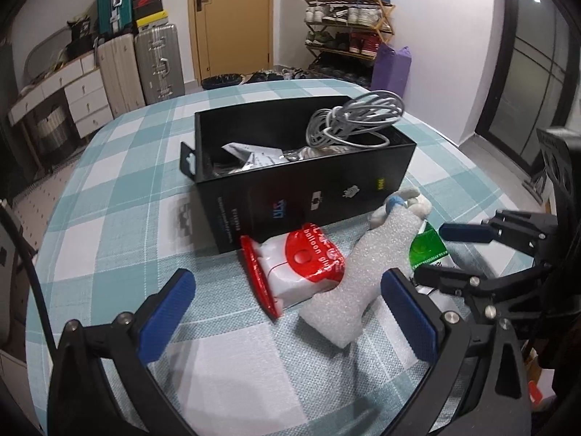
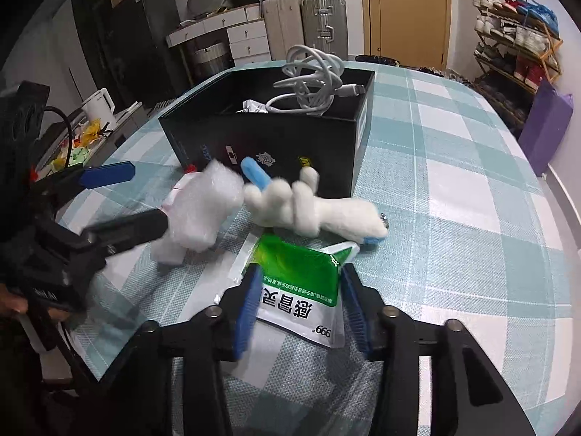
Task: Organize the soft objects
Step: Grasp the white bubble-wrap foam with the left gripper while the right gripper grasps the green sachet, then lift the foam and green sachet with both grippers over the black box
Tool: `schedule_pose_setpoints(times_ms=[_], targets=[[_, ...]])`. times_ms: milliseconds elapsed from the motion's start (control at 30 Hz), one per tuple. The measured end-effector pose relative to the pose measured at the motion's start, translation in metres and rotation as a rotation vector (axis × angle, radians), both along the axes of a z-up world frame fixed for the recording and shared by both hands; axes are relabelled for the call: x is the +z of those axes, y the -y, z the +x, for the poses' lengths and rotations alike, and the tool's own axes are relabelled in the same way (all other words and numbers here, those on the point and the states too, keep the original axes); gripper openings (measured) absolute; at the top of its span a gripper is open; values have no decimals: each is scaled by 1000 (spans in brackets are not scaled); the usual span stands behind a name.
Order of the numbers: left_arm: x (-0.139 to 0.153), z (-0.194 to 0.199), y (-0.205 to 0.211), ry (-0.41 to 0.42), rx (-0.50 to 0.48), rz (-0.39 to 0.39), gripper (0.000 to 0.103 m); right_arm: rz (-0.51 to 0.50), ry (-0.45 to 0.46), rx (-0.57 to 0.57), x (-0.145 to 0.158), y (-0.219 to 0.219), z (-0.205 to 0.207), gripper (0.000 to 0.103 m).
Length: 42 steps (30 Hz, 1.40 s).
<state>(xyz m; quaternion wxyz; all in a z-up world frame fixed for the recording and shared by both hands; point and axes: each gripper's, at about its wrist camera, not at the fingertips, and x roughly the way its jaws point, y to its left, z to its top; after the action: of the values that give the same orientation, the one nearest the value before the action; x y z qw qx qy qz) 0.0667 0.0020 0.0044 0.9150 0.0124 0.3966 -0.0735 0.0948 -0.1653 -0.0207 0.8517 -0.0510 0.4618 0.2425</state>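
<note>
R claw (image 2: 297, 299) pinches the green-white sachet (image 2: 301, 279), lifted just off the checked surface (image 2: 454, 218). L claw (image 1: 287, 312) spread wide, nothing gripped; foam (image 1: 359, 272) & red-white pack (image 1: 301, 272) lie betw its pads. Plush hand (image 2: 312, 210) by the black box (image 2: 268, 145), cable (image 2: 312, 83) inside.

I log: woven check cloth (image 2: 454, 196) over my desk, matt; black box (image 1: 308, 196), smooth card, slight sheen; foam sheet (image 1: 366, 272), white, pebbled; sachet (image 2: 305, 290), glossy plastic film; toy hand (image 2: 319, 210), fuzzy plush.
</note>
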Motion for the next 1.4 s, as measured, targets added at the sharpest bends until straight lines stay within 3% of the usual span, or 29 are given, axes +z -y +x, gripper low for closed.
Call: schedule_pose_setpoints(times_ms=[33, 67, 333, 433, 633, 900, 1400], targets=[[0, 0, 2, 2, -9, 7, 101, 3, 2, -11, 0, 0, 0, 76], [-1, 0, 4, 4, -19, 14, 100, 6, 8, -16, 0, 0, 0, 83], [-2, -4, 22, 0, -136, 49, 96, 4, 3, -34, -4, 2, 5, 83], [-5, -2, 28, -12, -165, 53, 83, 1, 1, -47, -4, 4, 8, 83], [-6, -1, 31, -10, -185, 50, 39, 5, 1, -47, -4, 6, 7, 83], [-1, -3, 17, -21, -150, -40, 37, 7, -9, -40, -5, 3, 7, 83], [15, -5, -17, 9, 1, -84, 37, -79, -5, -23, -10, -28, 7, 87]])
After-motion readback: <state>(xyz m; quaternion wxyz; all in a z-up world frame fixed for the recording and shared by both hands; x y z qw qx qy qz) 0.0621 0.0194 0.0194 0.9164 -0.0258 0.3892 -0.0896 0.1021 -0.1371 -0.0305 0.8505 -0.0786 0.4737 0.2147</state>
